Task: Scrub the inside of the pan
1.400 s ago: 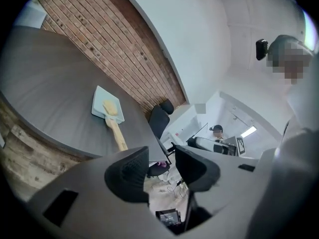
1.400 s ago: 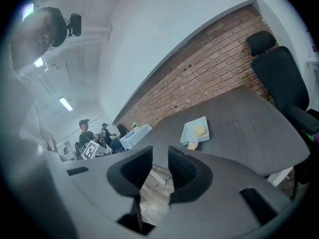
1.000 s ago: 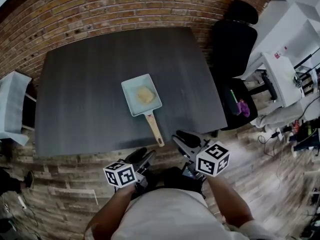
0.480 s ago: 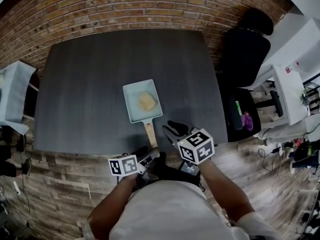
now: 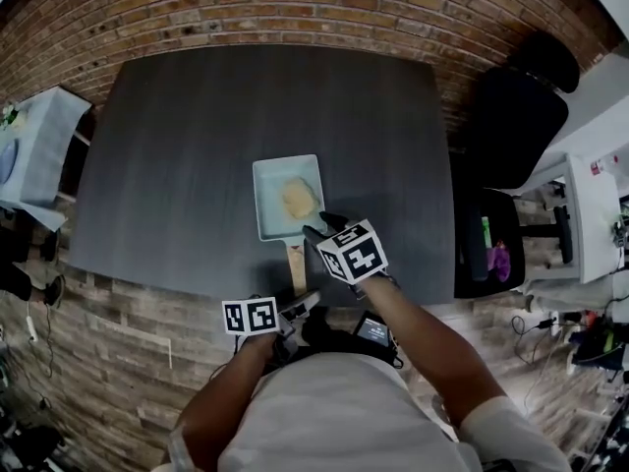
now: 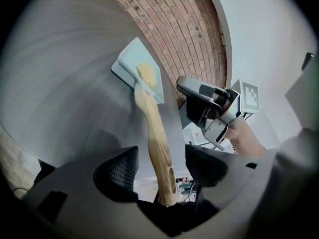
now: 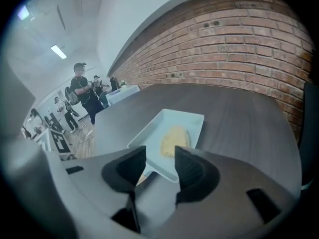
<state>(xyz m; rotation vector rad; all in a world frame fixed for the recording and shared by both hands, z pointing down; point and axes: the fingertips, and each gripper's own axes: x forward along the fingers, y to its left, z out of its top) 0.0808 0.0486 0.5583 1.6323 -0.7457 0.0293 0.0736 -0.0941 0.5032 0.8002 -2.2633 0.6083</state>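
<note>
Straddling the stiff wooden handle (image 6: 152, 128) of the pan (image 5: 273, 205) without gripping, the left gripper (image 6: 162, 168) has just opened wide; the right gripper (image 7: 160, 169), also just opening, stands empty before the soft-looking sponge (image 7: 174, 139).

The light over my table (image 5: 197, 146) was even and rather dim, with no glare on its dark top and only faint, soft shadows. My head view bent hard at its edges and curved the brick wall (image 5: 295, 8) into an arc. Both gripper views were ringed in black, and what lay nearest the lens was dark and out of focus. In the right gripper view a ceiling lamp (image 7: 58, 51) glowed at far left, and the pan (image 7: 187, 123) was fairly sharp.
</note>
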